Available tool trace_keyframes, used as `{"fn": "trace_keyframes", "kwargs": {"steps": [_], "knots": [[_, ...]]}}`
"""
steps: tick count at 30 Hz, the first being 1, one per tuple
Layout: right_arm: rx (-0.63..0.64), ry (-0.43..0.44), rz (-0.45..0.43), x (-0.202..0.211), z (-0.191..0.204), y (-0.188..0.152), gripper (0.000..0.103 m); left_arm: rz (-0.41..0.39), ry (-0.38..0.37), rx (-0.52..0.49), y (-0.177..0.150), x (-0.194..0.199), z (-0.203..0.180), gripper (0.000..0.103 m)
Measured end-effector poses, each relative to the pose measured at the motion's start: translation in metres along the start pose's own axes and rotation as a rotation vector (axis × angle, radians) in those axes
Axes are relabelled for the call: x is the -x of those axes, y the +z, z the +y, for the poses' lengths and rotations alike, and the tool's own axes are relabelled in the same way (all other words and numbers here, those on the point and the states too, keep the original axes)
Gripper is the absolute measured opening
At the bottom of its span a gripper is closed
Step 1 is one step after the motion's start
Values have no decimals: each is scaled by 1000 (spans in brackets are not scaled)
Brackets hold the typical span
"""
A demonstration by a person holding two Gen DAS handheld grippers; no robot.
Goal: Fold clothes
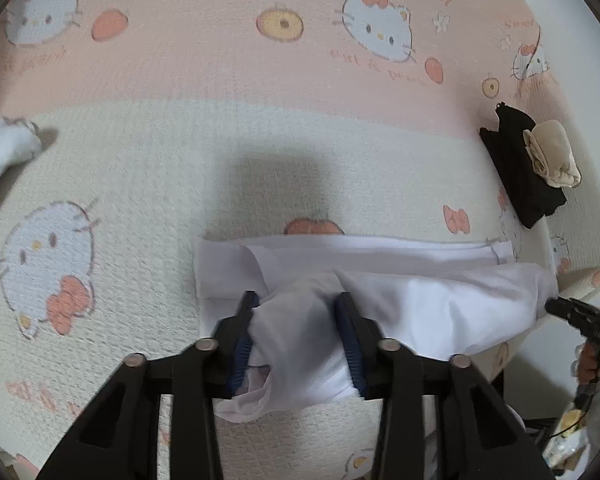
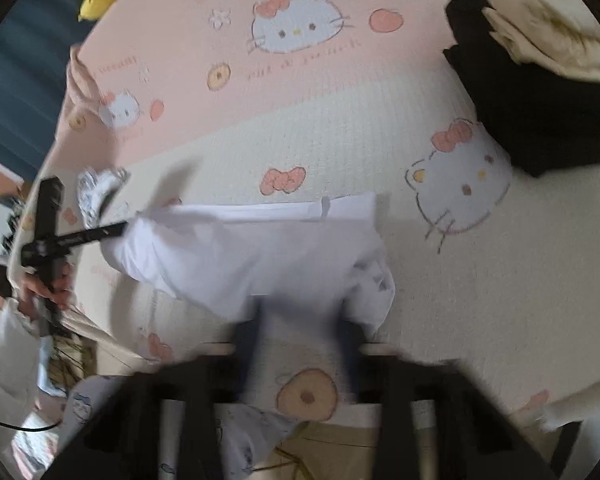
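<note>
White garment point(image 1: 380, 276) laid on bed point(image 1: 140, 168), near edge — left gripper point(image 1: 296, 320) clamped on bunched near hem, right gripper point(image 2: 300, 336) pinched shut on opposite end; both ends held, likely for fold-over.

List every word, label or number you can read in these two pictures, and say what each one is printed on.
None can be read with certainty.
Pink script on the cartoon-cat bedsheet: appears upside down beside the cat faces, too blurred to read.
Same script in the right wrist view, under the large cat face: blurred, unreadable.
Pale marking on the left gripper: too small to read.
White garment: no text visible.
</note>
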State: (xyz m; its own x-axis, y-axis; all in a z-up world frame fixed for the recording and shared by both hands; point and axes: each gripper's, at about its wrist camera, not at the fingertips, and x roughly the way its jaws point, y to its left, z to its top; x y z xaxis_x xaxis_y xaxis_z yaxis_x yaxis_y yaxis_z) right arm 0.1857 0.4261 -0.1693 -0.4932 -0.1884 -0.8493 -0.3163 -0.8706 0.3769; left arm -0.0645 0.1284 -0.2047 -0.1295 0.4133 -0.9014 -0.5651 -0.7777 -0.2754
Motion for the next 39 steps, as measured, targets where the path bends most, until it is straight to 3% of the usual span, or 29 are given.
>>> {"fn": "trace_keyframes", "kwargs": {"steps": [3, 10, 19, 25, 27, 29, 31, 33, 34, 36, 37, 38, 39], "knots": [[15, -5, -23, 2, 4, 15, 7, -26, 14, 3, 2, 4, 0, 13], [-48, -44, -43, -4, -7, 45, 7, -19, 54, 3, 19, -5, 8, 12], [-116, -147, 48, -60, -34, 64, 7, 10, 146, 67, 25, -40, 22, 12], [-125, -179, 30, -56, -28, 66, 8, -69, 8, 261, 17, -27, 46, 12], [-145, -180, 18, -49, -28, 63, 17, -84, -63, 341, 16, -18, 55, 13], [-179, -174, 3, -39, -30, 59, 49, -76, -130, 409, 11, -10, 59, 14], [-239, -146, -26, -27, -35, 50, 58, -66, -197, 477, 5, -2, 62, 14], [-317, -100, -56, -15, -43, 38, 59, -66, -211, 501, 1, 7, 58, 15], [-355, -80, -65, -10, -45, 31, 59, -67, -214, 514, -3, 11, 56, 18], [-422, -42, -85, -1, -50, 18, 59, -77, -237, 571, -17, 17, 54, 37], [-469, -10, -95, 1, -54, 9, 60, -86, -256, 609, -24, 19, 52, 60], [-523, 28, -100, 2, -58, 0, 64, -98, -283, 648, -32, 20, 52, 74], [-576, 71, -102, 1, -61, -9, 65, -117, -314, 689, -40, 21, 51, 75]]}}
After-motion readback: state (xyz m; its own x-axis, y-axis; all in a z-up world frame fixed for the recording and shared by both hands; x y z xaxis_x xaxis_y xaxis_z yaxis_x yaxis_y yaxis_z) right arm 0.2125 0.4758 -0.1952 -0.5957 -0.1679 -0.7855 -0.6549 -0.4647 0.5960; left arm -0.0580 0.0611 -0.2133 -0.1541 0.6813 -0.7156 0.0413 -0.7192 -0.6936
